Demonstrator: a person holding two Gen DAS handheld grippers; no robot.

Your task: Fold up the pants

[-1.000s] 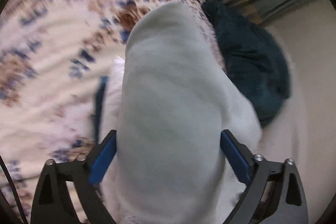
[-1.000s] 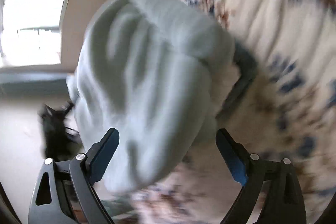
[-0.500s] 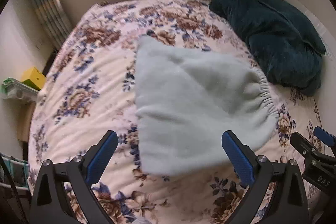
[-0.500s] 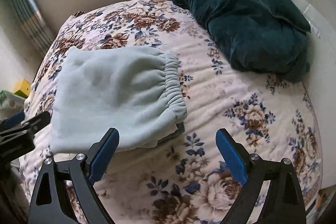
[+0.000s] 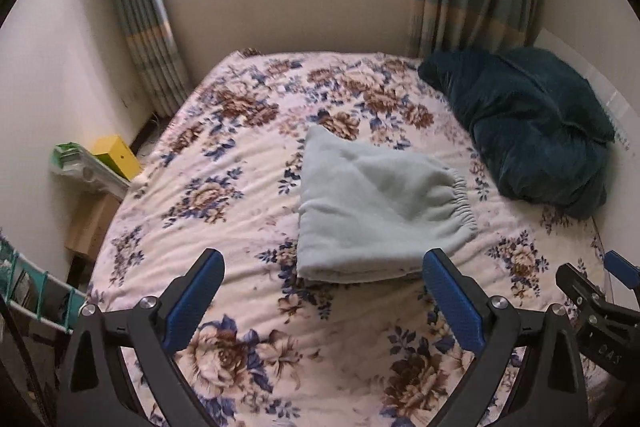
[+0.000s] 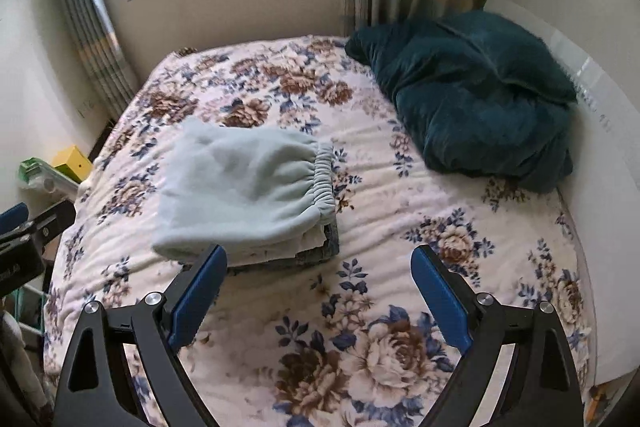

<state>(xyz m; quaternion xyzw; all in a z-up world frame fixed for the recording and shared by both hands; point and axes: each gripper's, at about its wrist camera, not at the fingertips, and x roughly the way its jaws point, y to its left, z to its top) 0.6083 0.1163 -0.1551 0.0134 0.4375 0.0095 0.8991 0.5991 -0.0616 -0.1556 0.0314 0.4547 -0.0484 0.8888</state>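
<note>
My left gripper (image 5: 322, 291) and right gripper (image 6: 318, 281) both hang spread and empty above the bed (image 5: 224, 195). The pale green pants (image 5: 372, 211) lie folded mid-bed, elastic waistband toward the dark teal blanket (image 5: 532, 131). Only my right wrist view shows denim (image 6: 320, 253) beneath the pants; the left view catches the right gripper at its edge.

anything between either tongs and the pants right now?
Nothing visible. The folded pants lie on the bed, with only bare bedspread between them and the open left tongs and open right tongs. The dark blanket sits off to the side.
</note>
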